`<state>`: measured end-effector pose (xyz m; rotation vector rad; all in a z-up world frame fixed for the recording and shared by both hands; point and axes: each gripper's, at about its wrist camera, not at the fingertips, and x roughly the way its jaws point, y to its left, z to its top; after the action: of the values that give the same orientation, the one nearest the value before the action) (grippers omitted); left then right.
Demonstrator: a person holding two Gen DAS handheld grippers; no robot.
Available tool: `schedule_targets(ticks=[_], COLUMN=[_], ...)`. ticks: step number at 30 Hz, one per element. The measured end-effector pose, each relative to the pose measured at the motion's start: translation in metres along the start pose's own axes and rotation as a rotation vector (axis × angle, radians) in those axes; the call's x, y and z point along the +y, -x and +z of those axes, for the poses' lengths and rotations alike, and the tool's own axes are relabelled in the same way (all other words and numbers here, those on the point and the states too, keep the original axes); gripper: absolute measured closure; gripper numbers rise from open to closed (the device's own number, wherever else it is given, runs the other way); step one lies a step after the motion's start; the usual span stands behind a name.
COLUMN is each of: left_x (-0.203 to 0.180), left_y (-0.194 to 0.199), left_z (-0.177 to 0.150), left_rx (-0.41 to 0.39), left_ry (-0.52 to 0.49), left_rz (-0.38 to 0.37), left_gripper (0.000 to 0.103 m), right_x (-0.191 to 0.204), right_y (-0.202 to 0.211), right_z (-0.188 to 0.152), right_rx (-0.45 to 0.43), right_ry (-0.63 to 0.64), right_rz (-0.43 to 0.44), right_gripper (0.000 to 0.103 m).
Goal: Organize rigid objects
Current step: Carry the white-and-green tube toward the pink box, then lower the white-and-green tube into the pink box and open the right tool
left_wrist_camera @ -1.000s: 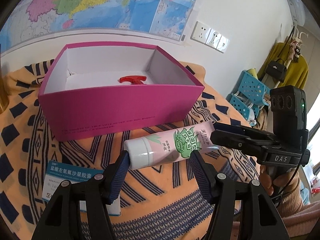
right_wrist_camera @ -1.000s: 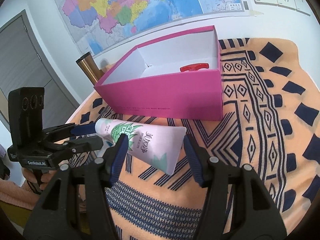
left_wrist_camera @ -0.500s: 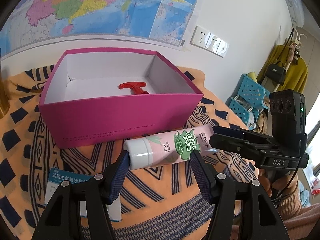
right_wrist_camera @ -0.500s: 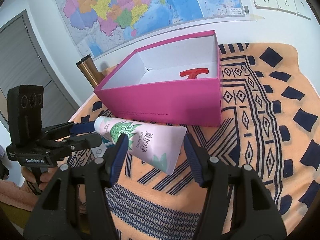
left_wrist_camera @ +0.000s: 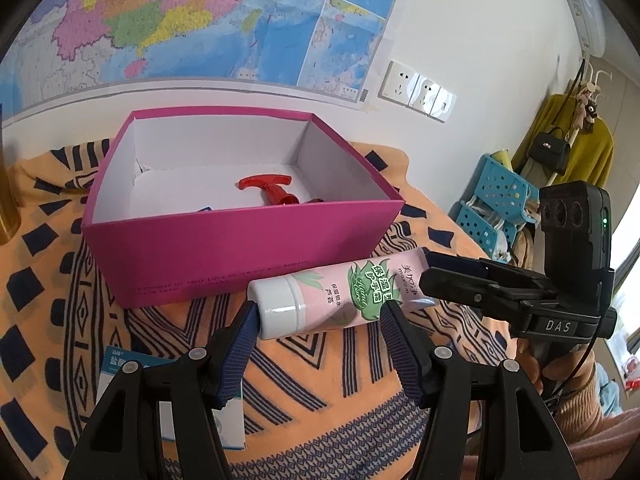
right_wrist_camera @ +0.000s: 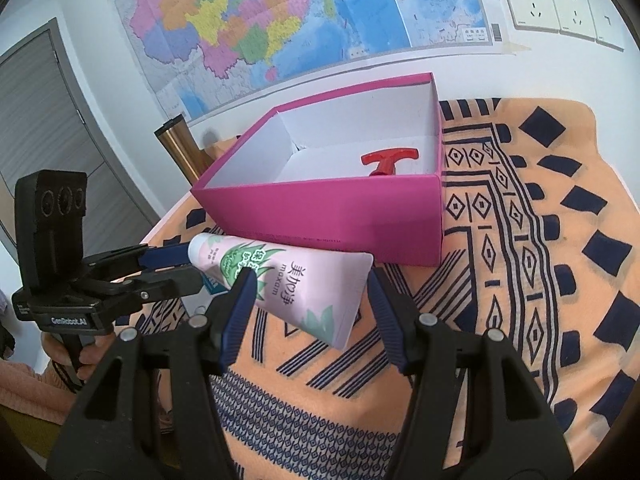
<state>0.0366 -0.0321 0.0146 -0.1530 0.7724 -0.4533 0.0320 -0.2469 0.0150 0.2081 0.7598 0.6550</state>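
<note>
One pink tube (left_wrist_camera: 340,292) grasped endwise by left gripper (left_wrist_camera: 318,322) and right gripper (right_wrist_camera: 310,294); beyond, one magenta box (left_wrist_camera: 240,244) half-hides one red handle (left_wrist_camera: 269,188).

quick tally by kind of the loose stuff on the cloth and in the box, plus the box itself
pink box: 1
cream tube, held at both ends by the left gripper and the right gripper: 1
red handle in the box: 1
white and blue carton on the cloth: 1
total: 4

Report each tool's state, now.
Left tool: shut on the pink hand-cream tube, cap end.
Right tool: shut on the same tube's flat end.
</note>
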Motion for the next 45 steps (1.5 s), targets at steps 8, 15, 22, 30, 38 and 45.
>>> schedule_targets(ticks=[8, 15, 22, 30, 38, 45], left_x=[-0.002, -0.003, -0.004, -0.003, 0.001, 0.0], left_y=[0.003, 0.002, 0.002, 0.001, 0.0, -0.001], left_z=[0.006, 0.011, 0.018, 0.028, 0.038, 0.045], left_rx=[-0.02, -0.027, -0.046, -0.051, -0.056, -0.062], left_ry=[-0.007, -0.012, -0.023, -0.022, -0.007, -0.012], left_rz=[0.0, 0.003, 0.014, 0.008, -0.015, -0.01], left_gripper=[0.04, 0.04, 0.04, 0.04, 0.04, 0.04], right_x=[0.001, 0.0, -0.001, -0.001, -0.006, -0.006], right_y=[0.004, 0.007, 0.007, 0.009, 0.01, 0.008], right_z=[0.007, 0.012, 0.02, 0.031, 0.043, 0.052], right_rx=[-0.019, -0.035, -0.049, -0.068, -0.091, -0.102], right_ry=[0.015, 0.024, 0.034, 0.056, 0.059, 0.072], right_rz=[-0.001, 0.003, 0.005, -0.003, 0.009, 0.002], right_gripper=[0.043, 0.043, 0.043, 0.043, 0.042, 0.042])
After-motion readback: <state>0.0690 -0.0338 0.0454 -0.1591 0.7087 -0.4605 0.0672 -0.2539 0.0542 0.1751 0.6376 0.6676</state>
